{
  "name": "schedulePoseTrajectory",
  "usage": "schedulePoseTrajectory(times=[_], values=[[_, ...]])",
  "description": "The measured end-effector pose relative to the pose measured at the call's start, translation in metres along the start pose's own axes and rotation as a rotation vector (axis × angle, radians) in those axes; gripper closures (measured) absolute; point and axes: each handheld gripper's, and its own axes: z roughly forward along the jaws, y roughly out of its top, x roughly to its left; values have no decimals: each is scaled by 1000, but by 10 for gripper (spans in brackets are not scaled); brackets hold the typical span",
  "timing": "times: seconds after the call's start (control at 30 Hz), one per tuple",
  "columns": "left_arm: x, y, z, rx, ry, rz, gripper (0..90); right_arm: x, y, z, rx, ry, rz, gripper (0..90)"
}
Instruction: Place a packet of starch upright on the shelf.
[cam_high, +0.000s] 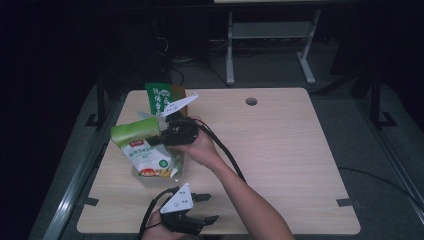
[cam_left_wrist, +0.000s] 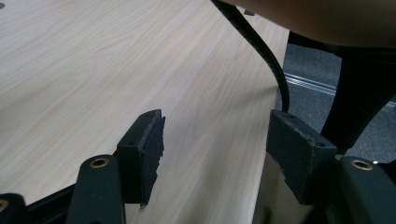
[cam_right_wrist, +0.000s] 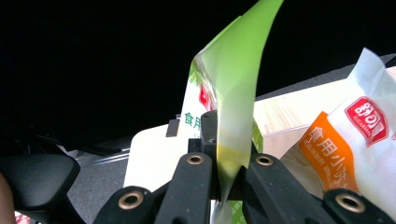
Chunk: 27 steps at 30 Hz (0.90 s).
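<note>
My right gripper (cam_high: 161, 134) is clenched on the green-topped pouch (cam_high: 142, 145) — jaws pinch its upper edge, the bag held over a clear container (cam_high: 181, 169) at the left part of the surface (cam_high: 280, 150). In the right gripper view the green flap (cam_right_wrist: 236, 88) stands pinched between the jaws, an orange-and-white packet (cam_right_wrist: 355, 144) just beside it. A dark green bag (cam_high: 158, 96) stands behind. My left gripper (cam_high: 206, 207) sits released at the near edge — jaws apart, nothing between them.
</note>
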Motion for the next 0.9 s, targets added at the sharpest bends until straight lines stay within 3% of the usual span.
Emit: schedulePoseTrajectory(times=[0.3,0.63,0.9], values=[[1,0,0,-1,-2,-3,364,-6,-18,11,8,14,20,900],[1,-1,-1,-5,2,-7,363,-13,-35,10,11,25,54,886],[2,-1,-1,-8,5,-4,363,-14,-48,8,56,3,57,882]])
